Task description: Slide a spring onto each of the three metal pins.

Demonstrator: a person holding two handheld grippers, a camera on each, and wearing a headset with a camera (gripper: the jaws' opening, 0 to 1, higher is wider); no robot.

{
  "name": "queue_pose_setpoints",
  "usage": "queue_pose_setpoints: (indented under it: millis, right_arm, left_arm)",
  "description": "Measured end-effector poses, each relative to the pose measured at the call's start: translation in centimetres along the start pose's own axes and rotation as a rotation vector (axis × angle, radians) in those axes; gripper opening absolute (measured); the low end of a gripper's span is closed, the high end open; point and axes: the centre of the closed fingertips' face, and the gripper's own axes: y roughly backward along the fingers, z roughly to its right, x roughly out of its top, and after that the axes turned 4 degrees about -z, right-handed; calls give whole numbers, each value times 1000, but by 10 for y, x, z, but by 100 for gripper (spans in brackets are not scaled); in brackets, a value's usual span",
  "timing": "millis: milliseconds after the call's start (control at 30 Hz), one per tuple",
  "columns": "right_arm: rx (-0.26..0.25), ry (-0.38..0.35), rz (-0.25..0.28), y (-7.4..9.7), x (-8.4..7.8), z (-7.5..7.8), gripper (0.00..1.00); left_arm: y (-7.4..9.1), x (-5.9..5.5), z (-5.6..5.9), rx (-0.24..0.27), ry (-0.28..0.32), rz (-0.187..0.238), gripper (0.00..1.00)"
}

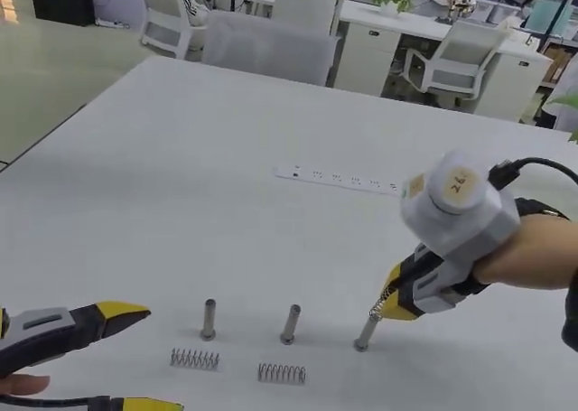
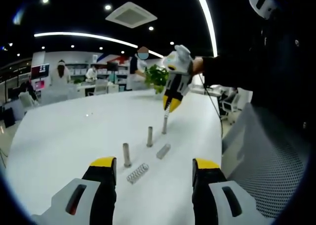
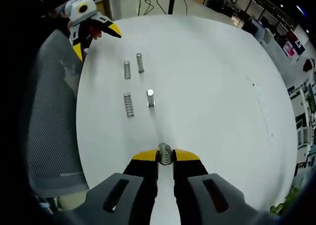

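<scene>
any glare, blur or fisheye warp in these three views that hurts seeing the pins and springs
Head view: soft even light on the white table, faint shadows by the pins, nothing blown out. Left gripper view: fisheye bends the ceiling light strips into glaring arcs. Right gripper view: table edge curves, and the spring in the right gripper looks slightly soft.

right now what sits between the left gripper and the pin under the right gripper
Head view: the left pin and middle pin, both bare, plus the left spring and middle spring lying flat beside them.
</scene>
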Motion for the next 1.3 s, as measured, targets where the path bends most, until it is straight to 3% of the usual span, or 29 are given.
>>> queue_pose_setpoints:
  millis: [1300]
  right_arm:
    - [34, -53, -57, -55, -15, -10, 8]
  left_arm:
    - [-1, 0, 3, -6, 0, -9, 55]
